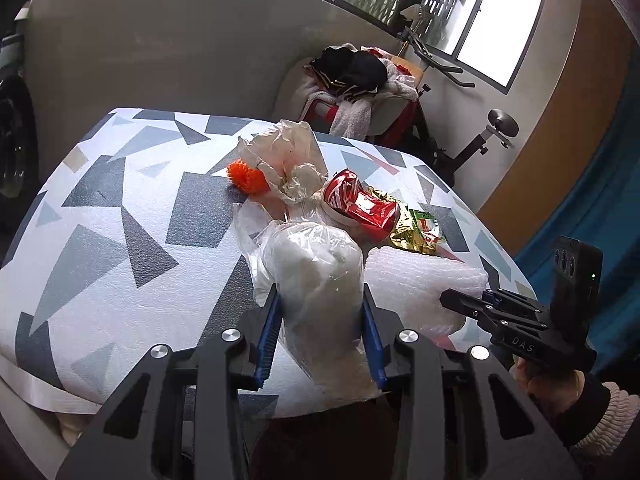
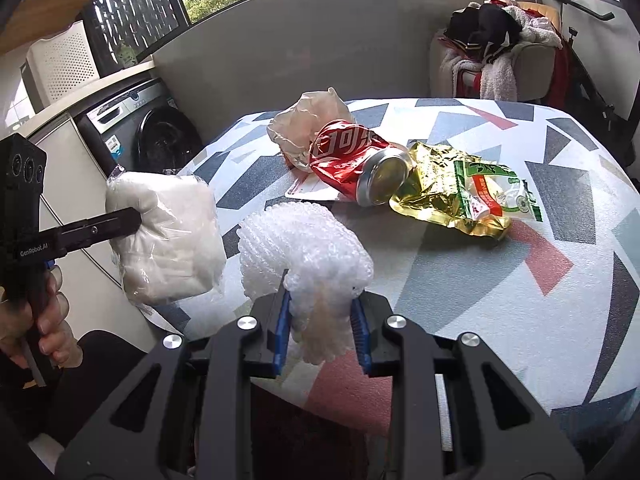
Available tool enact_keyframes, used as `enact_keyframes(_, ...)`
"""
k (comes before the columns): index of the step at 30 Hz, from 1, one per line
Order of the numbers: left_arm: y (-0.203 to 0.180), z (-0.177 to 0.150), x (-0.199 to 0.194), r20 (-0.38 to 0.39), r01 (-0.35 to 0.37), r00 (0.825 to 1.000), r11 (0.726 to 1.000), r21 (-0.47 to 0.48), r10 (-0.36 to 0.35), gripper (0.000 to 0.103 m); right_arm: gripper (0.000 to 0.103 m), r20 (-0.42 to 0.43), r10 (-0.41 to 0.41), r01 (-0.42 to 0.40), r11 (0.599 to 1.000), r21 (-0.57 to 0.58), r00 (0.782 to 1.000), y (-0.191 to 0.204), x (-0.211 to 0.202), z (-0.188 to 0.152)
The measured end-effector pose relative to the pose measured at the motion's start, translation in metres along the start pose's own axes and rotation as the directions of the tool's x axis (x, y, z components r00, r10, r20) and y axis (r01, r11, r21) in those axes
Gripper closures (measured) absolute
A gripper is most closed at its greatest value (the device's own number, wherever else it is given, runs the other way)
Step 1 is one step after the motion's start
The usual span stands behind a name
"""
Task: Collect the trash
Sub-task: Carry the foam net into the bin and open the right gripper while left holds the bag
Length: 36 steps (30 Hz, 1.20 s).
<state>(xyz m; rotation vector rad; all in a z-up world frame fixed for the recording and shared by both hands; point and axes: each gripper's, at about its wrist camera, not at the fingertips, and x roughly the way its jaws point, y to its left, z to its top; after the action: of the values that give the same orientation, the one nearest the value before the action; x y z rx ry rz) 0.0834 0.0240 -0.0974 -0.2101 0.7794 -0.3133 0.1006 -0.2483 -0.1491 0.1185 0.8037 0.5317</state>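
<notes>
My left gripper [image 1: 322,312] is shut on a clear plastic bag of white stuffing [image 1: 320,276], held at the table's near edge; the bag also shows in the right wrist view [image 2: 168,236]. My right gripper [image 2: 320,308] is shut on a wad of white bubble wrap [image 2: 304,244], which also shows in the left wrist view [image 1: 420,284]. On the table lie a crushed red can [image 2: 352,160], a gold and green snack wrapper [image 2: 460,188], a crumpled beige plastic bag [image 2: 308,120] and an orange spiky ball [image 1: 248,178].
The table has a geometric patterned cloth [image 2: 520,280]. A washing machine [image 2: 148,132] stands to the left. A chair piled with clothes [image 2: 492,48] and an exercise bike [image 1: 480,136] stand behind the table. A grey wall panel [image 1: 160,60] runs along the back.
</notes>
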Motion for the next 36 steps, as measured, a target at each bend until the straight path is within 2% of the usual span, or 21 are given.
enact_keyframes(14,-0.002,-0.037,-0.018,-0.017,0.025,1.0,1.0,-0.008,-0.025,0.067,0.074,-0.02,0.01,-0.011,0.999,-0.032,1.0,0.014,-0.021,-0.016)
enact_keyframes(18,-0.005,-0.046,-0.025,-0.017,0.025,1.0,1.0,0.005,-0.025,0.067,0.074,-0.049,0.026,-0.028,0.998,-0.055,0.998,0.019,-0.029,-0.025)
enact_keyframes(22,-0.006,-0.057,-0.033,-0.019,0.025,1.0,1.0,0.014,-0.024,0.067,0.074,-0.114,0.061,-0.071,0.993,-0.089,0.992,0.027,-0.037,-0.041)
enact_keyframes(27,-0.012,-0.07,-0.041,-0.019,0.024,1.0,0.999,0.042,-0.024,0.067,0.074,-0.258,0.096,-0.131,0.984,-0.123,0.961,0.036,-0.036,-0.066)
enact_keyframes(29,-0.014,-0.074,-0.042,-0.022,0.028,0.999,0.999,0.045,-0.027,0.067,0.074,-0.331,0.096,-0.148,0.98,-0.136,0.939,0.04,-0.03,-0.079)
enact_keyframes(33,-0.015,-0.083,-0.041,-0.035,0.037,0.999,0.998,0.041,-0.035,0.067,0.074,-0.468,0.032,-0.126,0.977,-0.171,0.883,0.044,-0.007,-0.103)
enact_keyframes(36,-0.015,-0.088,-0.04,-0.04,0.04,0.998,0.998,0.04,-0.039,0.067,0.072,-0.505,0.017,-0.123,0.977,-0.177,0.863,0.047,0.005,-0.11)
